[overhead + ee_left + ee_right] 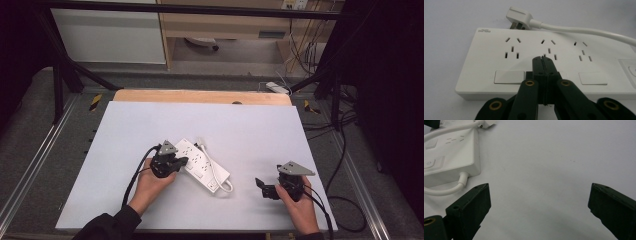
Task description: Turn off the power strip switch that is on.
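Pressing, by the look of it: left gripper [543, 58], jaws closed together with nothing between them, tips over the middle of the power strip [544, 62], just above its middle switch.
Power strip: flat on the white table [250, 130], left of centre, lying diagonally; three socket groups, each with a rocker switch [508, 76] below.
Plug [520, 16]: lying unplugged just beyond the strip's far edge, its cord [586, 31] trailing away.
Right gripper [267, 190]: jaws spread wide, empty, resting well apart from the strip.
Doing it well: my judgement is to keep the closed tips square on one switch, push straight down, and steady the strip's cord end with the free gripper if it slides.
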A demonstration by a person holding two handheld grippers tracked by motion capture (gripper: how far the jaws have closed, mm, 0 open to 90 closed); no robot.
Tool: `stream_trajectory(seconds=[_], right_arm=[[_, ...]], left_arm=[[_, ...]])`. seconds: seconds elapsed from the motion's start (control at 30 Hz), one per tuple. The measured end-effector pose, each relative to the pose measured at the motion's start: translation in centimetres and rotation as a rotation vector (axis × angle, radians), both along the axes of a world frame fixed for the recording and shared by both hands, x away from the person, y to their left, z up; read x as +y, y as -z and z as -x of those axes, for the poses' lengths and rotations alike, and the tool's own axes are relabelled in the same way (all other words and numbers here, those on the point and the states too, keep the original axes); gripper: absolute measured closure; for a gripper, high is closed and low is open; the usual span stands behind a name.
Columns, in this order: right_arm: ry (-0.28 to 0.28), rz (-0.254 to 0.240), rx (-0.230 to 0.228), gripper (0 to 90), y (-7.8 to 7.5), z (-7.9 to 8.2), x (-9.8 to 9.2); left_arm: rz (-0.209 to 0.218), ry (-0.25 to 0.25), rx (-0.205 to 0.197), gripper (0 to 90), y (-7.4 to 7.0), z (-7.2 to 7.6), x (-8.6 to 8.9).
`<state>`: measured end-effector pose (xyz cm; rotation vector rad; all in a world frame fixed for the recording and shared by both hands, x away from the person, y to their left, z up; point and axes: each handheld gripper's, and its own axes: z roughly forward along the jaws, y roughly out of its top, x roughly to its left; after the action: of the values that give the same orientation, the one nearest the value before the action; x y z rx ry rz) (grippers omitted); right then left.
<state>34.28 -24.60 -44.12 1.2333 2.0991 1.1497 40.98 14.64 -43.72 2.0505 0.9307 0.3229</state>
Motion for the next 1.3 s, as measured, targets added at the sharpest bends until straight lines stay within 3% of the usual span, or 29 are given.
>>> stream_trajectory(seconds=[0.7, 1.17, 1.3], right_arm=[[0.0, 0.001, -0.004, 5.0, 0.0, 0.0, 0.0], [-0.002, 0.002, -0.004, 5.0, 0.0, 0.0, 0.0], [-0.002, 0.001, -0.003, 5.0, 0.0, 0.0, 0.0]], left_arm=[[0.003, 0.011, -0.032, 90.0, -0.3, 0.4, -0.6], [0.033, -0.006, -0.071, 90.0, -1.9, 0.3, 0.3], [0.039, -0.033, -0.093, 81.7, -2.5, 0.2, 0.8]])
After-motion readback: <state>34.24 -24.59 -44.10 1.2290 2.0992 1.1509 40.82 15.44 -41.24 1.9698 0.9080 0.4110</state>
